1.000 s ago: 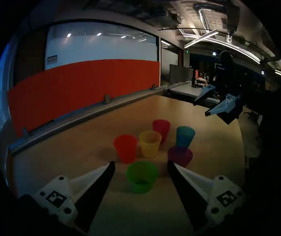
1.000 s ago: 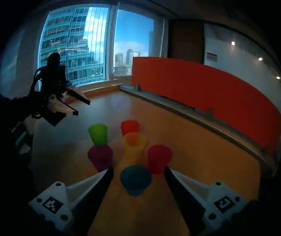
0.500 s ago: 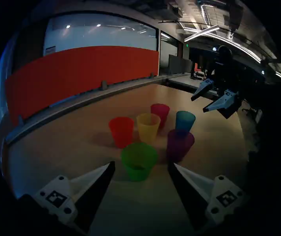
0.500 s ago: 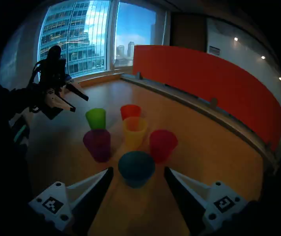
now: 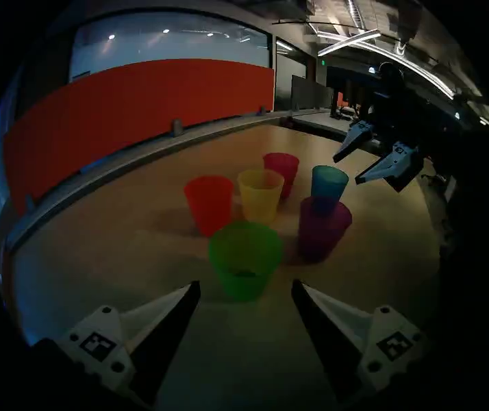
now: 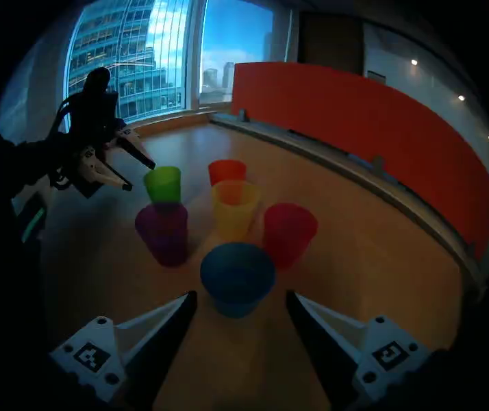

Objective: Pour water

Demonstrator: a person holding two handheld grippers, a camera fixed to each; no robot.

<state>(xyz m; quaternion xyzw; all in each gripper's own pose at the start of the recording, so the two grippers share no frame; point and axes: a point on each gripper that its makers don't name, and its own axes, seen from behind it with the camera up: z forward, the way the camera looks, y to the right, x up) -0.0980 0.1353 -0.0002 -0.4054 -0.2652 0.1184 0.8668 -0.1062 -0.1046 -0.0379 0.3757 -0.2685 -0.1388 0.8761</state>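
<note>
Six plastic cups stand close together on the wooden table (image 5: 121, 267). In the left gripper view the green cup (image 5: 244, 259) is nearest, just ahead of my open left gripper (image 5: 244, 286); behind it are the orange cup (image 5: 209, 204), yellow cup (image 5: 260, 195), red cup (image 5: 281, 170), blue cup (image 5: 329, 186) and purple cup (image 5: 322, 226). The right gripper (image 5: 346, 171) hovers open beyond the blue cup. In the right gripper view the blue cup (image 6: 237, 277) sits just ahead of my open right gripper (image 6: 240, 296), and the left gripper (image 6: 141, 177) is by the green cup (image 6: 162, 183). Neither gripper holds anything.
A long red partition (image 5: 128, 103) with a grey rail runs along the table's far edge. Tall windows (image 6: 135, 61) stand behind the left gripper and the dark sleeve (image 6: 18, 164) holding it. Bare tabletop lies around the cup cluster.
Both grippers have moved closer to the cup cluster from opposite sides; the green and blue cups now loom larger just ahead of their fingertips. The cups have not moved.
</note>
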